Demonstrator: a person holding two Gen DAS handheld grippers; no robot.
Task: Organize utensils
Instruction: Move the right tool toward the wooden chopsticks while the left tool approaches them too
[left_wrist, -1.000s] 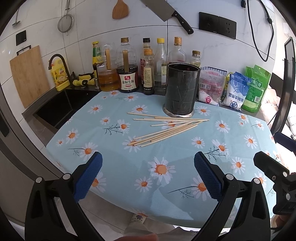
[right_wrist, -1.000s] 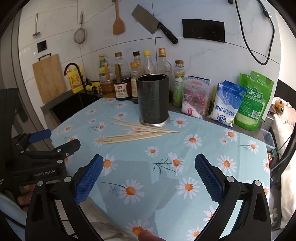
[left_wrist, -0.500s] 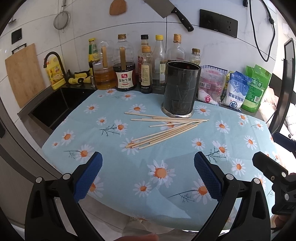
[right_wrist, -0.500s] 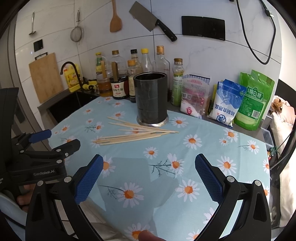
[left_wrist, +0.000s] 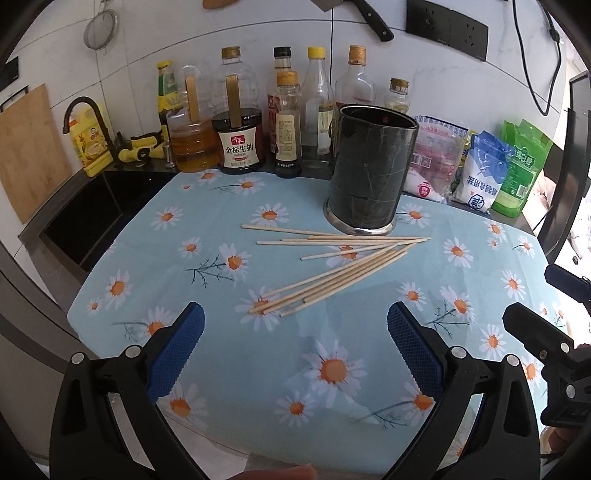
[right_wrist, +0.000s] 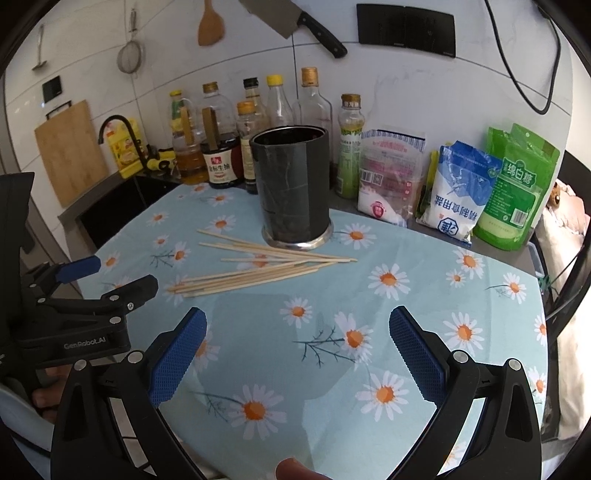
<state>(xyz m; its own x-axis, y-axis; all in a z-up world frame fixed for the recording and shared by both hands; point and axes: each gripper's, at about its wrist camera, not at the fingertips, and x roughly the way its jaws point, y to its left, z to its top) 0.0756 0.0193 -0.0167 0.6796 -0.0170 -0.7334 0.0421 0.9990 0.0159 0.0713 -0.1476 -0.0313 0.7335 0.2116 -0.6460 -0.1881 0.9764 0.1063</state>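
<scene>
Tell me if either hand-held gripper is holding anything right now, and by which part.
Nothing is held. The left hand-held gripper and right hand-held gripper are both open above the daisy-print tablecloth; the thin wooden chopsticks lie loose on it.

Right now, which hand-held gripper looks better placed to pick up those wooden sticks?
Probably the left hand-held gripper: it is open, and the near ends of the chopsticks lie just ahead of it. The right hand-held gripper faces bare cloth.

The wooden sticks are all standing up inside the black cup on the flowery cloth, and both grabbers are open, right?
Not quite. The wooden sticks lie flat on the flowery cloth in front of the black cup, not inside it, as the left wrist view shows. Both hand-held grippers, left and right, are open.
</scene>
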